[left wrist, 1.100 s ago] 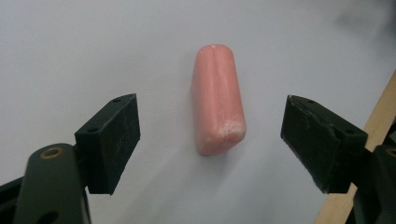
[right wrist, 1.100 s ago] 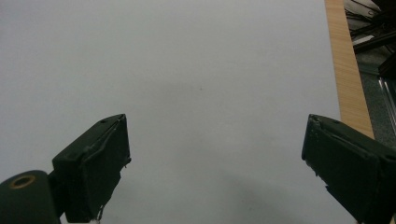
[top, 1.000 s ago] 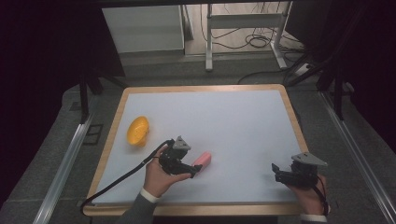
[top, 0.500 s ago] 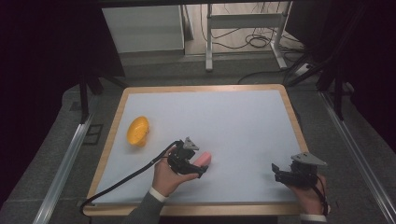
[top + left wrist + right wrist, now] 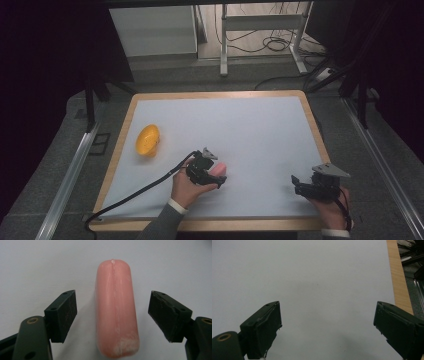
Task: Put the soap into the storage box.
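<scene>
In the lower middle of the high view the left gripper (image 5: 214, 176) sits over a pink sausage (image 5: 218, 169) that lies flat on the white table (image 5: 250, 130). In the left gripper view the sausage (image 5: 117, 312) runs lengthwise up the centre of the frame, between the two jaws, with a clear gap of bare table on each side, so the jaws are spread and touch nothing. The step in hand looks like a grasp across the sausage's width. To do it well, the gripper should be kept centred so both pads meet the sides at once; the gap at the left of the frame looks a little narrower than the one at the right, so a slight shift toward the right would stop the sausage being pushed sideways. The skin looks smooth and the body rounded and probably soft, so a gentle close low on its flanks should hold better than a hard pinch. At the lower right of the high view the right gripper (image 5: 309, 188) rests well apart, its jaws released over bare table with nothing between them. A yellow object (image 5: 147, 140) lies at the left of the table, well away. Nothing stands in the way of the grasp.
</scene>
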A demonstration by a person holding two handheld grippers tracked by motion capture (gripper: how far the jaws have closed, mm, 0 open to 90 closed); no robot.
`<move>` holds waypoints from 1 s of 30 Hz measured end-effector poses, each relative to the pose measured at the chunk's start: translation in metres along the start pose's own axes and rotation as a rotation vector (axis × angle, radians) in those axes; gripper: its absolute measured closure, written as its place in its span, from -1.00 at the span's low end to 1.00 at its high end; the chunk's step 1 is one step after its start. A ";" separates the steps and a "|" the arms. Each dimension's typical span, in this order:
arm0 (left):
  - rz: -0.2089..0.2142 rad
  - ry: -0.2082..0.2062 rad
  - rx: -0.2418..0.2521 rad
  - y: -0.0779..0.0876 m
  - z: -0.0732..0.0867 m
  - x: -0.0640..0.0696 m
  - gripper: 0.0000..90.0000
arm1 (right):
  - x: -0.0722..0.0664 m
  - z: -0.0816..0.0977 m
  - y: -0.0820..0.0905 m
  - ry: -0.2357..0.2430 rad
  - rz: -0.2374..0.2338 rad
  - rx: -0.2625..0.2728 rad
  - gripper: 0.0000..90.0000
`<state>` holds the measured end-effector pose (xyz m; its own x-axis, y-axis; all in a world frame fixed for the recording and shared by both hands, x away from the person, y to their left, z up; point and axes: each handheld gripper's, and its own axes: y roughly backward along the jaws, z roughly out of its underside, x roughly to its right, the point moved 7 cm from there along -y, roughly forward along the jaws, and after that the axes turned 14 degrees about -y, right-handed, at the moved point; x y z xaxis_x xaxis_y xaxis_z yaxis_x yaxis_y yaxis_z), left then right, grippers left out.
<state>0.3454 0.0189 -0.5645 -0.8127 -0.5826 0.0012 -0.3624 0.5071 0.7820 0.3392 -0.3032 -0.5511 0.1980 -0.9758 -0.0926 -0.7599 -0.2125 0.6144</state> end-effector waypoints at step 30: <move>-0.046 -0.030 -0.023 -0.007 0.006 -0.002 0.33 | 0.003 0.001 0.000 -0.007 0.005 -0.004 -0.84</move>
<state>0.3468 0.0202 -0.5735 -0.8092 -0.5851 -0.0534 -0.3888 0.4652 0.7952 0.3392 -0.3057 -0.5516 0.1898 -0.9772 -0.0953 -0.7584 -0.2076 0.6178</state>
